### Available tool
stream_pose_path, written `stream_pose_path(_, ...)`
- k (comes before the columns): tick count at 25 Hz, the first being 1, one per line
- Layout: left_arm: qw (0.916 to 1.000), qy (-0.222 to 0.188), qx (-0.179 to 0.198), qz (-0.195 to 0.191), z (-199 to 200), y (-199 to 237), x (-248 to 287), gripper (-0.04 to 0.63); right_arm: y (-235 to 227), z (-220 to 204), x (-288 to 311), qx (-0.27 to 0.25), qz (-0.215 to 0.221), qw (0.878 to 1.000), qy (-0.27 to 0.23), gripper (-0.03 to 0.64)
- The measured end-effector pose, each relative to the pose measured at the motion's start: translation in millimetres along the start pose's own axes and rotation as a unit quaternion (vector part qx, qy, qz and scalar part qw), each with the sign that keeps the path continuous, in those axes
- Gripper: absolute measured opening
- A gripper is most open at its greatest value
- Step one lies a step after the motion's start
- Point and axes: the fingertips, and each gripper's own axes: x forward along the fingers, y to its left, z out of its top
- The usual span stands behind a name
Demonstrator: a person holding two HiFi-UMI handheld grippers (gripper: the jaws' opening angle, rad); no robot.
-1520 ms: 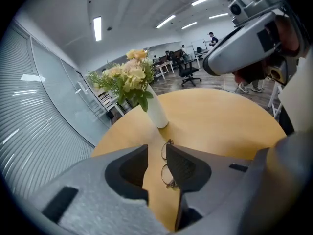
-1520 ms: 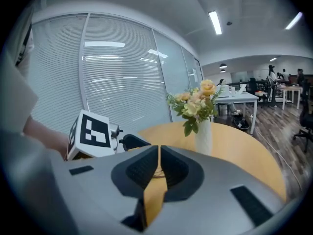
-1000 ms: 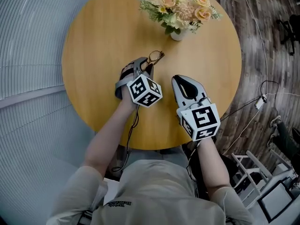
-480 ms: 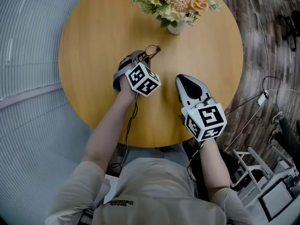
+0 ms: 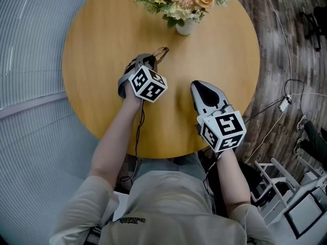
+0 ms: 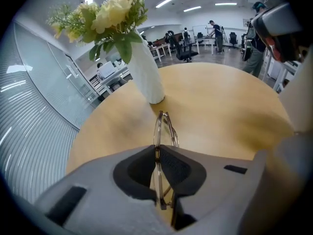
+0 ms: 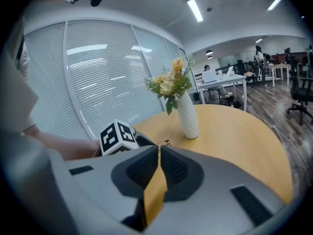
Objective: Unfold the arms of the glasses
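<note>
The thin brown-rimmed glasses (image 5: 161,53) (image 6: 163,127) stick out edge-on from my left gripper (image 5: 151,61) (image 6: 157,153), which is shut on their frame at one end. Their lenses point toward the vase. Whether the glasses touch the round wooden table (image 5: 97,45) I cannot tell. My right gripper (image 5: 196,86) (image 7: 159,153) hovers over the table to the right of the left one, jaws pressed together with nothing between them. In the right gripper view the left gripper's marker cube (image 7: 116,136) and the glasses (image 7: 164,143) show just beyond the jaws.
A white vase of yellow and peach flowers (image 5: 183,25) (image 6: 146,77) (image 7: 188,116) stands at the table's far side, just beyond the glasses. Window blinds (image 5: 30,60) run along the left. Cables (image 5: 286,101) and chair frames lie on the wooden floor at right.
The head view has drifted, so the table sits higher and further left. My left gripper keeps its hold on the glasses and has edged further onto the table. The right gripper has barely moved.
</note>
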Motion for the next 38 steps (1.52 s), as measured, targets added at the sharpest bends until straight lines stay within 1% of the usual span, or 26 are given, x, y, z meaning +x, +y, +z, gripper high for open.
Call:
stream_pose_path(2, 0.9998, -0.016, -0.014, -0.004, 7.9, 0.7, -11.9, 0.041, 2.8, 6.2, -5.4, 0.0, 0.001, 1.0, -0.007, 0.035)
stream_pose_path(4, 0.9981, -0.045, -0.041, -0.013, 21.8, 1.2, -29.1, 0.041, 5.3, 16.1, -12.0, -0.003, 0.001, 1.0, -0.017, 0.035)
stream_pose_path(6, 0.9936, -0.085, -0.07, -0.025, 40.1, 2.4, -51.0, 0.041, 7.5, 30.1, -19.6, -0.01, -0.001, 0.999, -0.031, 0.035)
stream_pose_path(8, 0.9875, -0.127, -0.088, -0.034, 59.6, 4.1, -77.4, 0.041, 10.5, 46.7, -29.6, -0.019, -0.003, 0.999, -0.047, 0.035)
stream_pose_path(10, 0.9798, -0.168, -0.1, -0.042, 79.3, 6.2, -107.9, 0.041, 14.8, 64.8, -42.1, -0.028, -0.005, 0.997, -0.065, 0.035)
stream_pose_path(13, 0.9653, -0.228, -0.119, -0.046, 107.6, 14.8, -158.3, 0.041, 23.8, 92.5, -62.4, -0.042, -0.009, 0.995, -0.094, 0.035)
stream_pose_path(17, 0.9462, -0.288, -0.142, -0.042, 134.2, 25.3, -225.0, 0.041, 40.6, 125.7, -95.1, -0.064, -0.011, 0.99, -0.128, 0.035)
stream_pose_path(19, 0.9388, -0.312, -0.141, -0.038, 145.6, 26.3, -257.1, 0.041, 54.2, 142.9, -115.8, -0.082, -0.007, 0.986, -0.144, 0.035)
stream_pose_path(21, 0.9301, -0.339, -0.137, -0.033, 158.5, 27.7, -289.4, 0.041, 72.1, 164.6, -138.7, -0.105, 0.002, 0.98, -0.168, 0.035)
stream_pose_path(23, 0.9183, -0.368, -0.141, -0.036, 167.3, 27.0, -316.8, 0.041, 89.4, 185.7, -161.3, -0.126, 0.011, 0.973, -0.195, 0.035)
stream_pose_path(24, 0.9106, -0.384, -0.149, -0.039, 170.7, 26.9, -329.9, 0.041, 97.3, 195.1, -172.4, -0.134, 0.014, 0.969, -0.208, 0.035)
stream_pose_path(28, 0.8757, -0.444, -0.184, -0.045, 181.4, 31.0, -385.7, 0.041, 124.9, 226.4, -214.9, -0.159, 0.026, 0.953, -0.256, 0.035)
stream_pose_path(33, 0.8367, -0.5, -0.219, -0.044, 182.1, 36.0, -450.0, 0.041, 148.3, 247.0, -254.0, -0.182, 0.034, 0.938, -0.292, 0.035)
stream_pose_path(35, 0.8236, -0.518, -0.226, -0.048, 180.6, 35.1, -471.7, 0.041, 157.7, 252.3, -268.2, -0.192, 0.041, 0.931, -0.309, 0.035)
stream_pose_path(38, 0.8083, -0.54, -0.228, -0.057, 175.4, 29.8, -498.0, 0.041, 174.2, 254.3, -289.1, -0.203, 0.052, 0.921, -0.329, 0.035)
